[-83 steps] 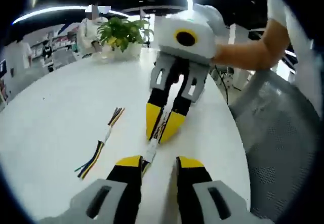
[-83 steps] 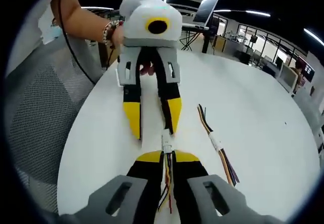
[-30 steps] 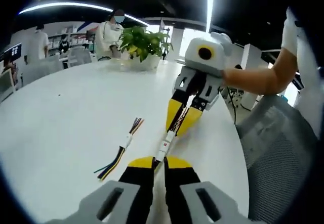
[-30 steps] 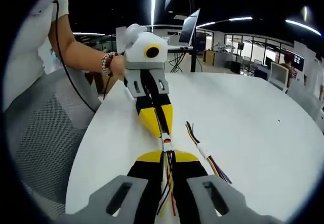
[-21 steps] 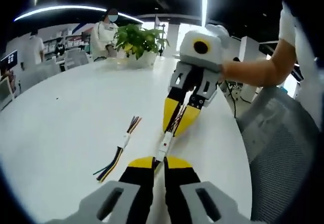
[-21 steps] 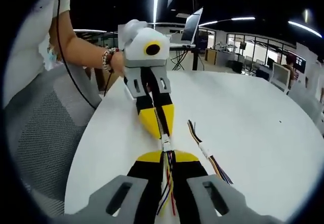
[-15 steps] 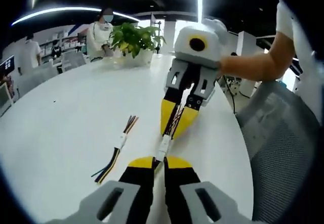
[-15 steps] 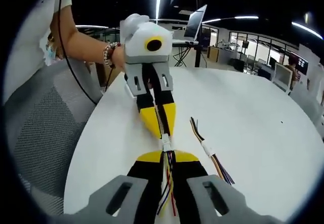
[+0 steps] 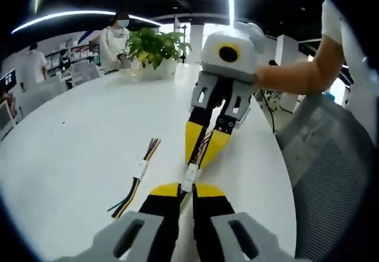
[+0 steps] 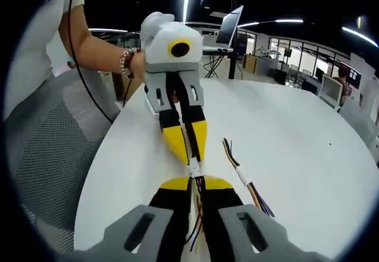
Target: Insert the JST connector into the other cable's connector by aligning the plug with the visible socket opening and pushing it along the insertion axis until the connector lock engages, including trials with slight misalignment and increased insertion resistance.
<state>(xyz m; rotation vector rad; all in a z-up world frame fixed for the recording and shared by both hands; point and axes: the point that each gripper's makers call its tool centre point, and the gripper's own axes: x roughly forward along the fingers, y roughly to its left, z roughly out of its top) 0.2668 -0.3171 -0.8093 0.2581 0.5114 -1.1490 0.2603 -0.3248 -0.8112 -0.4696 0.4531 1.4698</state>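
An open office with ceiling strip lights lies behind a broad white round bench (image 9: 77,149), where a leafy green plant in a white pot (image 9: 155,49) stands at the far edge in the left gripper view. In that view the left gripper (image 9: 181,190), black with yellow tips, has its jaws pressed together on a small white JST connector (image 9: 189,177) just off its tips. The right gripper (image 9: 201,149) faces it from the far side, held by a bare forearm, its yellow tips pinching a bundle of thin multicoloured wires that runs into the same connector — the two grippers meet nearly tip to tip. In the right gripper view the right gripper (image 10: 195,185) clamps red, yellow and dark wires, with the white connector (image 10: 194,168) between its tips and those of the left gripper (image 10: 188,149). A spare multicoloured cable with a white joint (image 9: 137,175) lies flat on the bench just beside the grippers, apart from both (image 10: 244,178). A grey mesh chair (image 10: 47,155) stands at the bench edge.
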